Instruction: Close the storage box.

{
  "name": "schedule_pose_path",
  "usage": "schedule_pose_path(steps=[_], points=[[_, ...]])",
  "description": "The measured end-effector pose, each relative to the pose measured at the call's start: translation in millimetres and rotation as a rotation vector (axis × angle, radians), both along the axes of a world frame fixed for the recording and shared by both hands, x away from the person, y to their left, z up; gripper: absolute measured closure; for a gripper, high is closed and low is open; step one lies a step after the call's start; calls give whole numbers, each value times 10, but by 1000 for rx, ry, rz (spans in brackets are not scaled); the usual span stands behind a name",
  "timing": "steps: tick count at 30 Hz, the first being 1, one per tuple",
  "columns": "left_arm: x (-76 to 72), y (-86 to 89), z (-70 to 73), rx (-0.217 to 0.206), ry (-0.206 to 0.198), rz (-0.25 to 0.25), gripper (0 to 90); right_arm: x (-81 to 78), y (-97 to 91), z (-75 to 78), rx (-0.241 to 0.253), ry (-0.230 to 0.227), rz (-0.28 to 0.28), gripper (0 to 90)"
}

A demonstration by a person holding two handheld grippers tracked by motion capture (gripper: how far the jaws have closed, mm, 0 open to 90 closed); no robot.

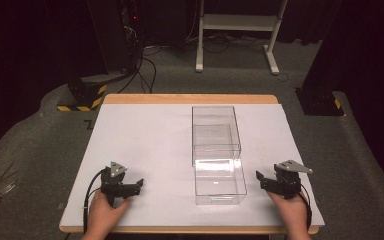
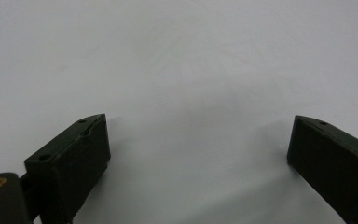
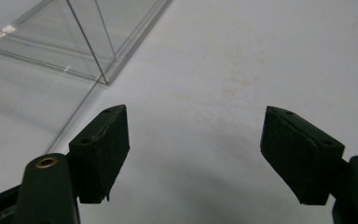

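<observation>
Your two hands are resting at the near edge of the white surface (image 1: 145, 135), each one holding a gripper. Your left gripper (image 1: 139, 184) is sitting low over the sheet with its fingers (image 2: 74, 158) spread wide apart, nothing between them but bare white surface. Your right gripper (image 1: 260, 178) is lying off to the other side, its fingers (image 3: 103, 144) also standing apart with empty surface between them; they are gripping nothing.

Between the two grippers, the clear plastic box (image 1: 219, 181) is sitting on the surface, just ahead of and to the inner side of your right fingers, apart from them. In the right gripper view, one bottom corner of that box (image 3: 81, 42) is showing just beyond the tip of the left-hand finger, not touching it. From your left fingers the same box is lying well apart, across a stretch of bare sheet. A second clear box (image 1: 215, 134) is standing right behind the first, farther from both sets of fingers, and the two boxes are looking as if they are touching end to end.
</observation>
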State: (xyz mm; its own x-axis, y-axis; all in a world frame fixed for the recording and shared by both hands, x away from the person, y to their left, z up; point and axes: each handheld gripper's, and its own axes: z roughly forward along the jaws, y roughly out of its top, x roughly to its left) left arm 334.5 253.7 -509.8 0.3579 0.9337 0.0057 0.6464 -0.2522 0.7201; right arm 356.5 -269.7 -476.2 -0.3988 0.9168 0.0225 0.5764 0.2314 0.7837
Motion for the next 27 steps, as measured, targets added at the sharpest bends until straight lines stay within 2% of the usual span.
schedule_pose_path(steps=[4,9,15,18,27], points=[[0,0,0,1,0,0,59,-27,45,76,-9,-18,29,255],[0,1,0,1,0,0,60,-56,78,148,-23,-32,38,247],[0,1,1,3,-1,-1,60,-120,86,136,6,-50,30,228],[-1,-1,0,1,0,1,60,-120,77,138,10,-53,43,228],[-1,-1,0,1,0,0,60,-209,115,248,44,-99,69,229]])
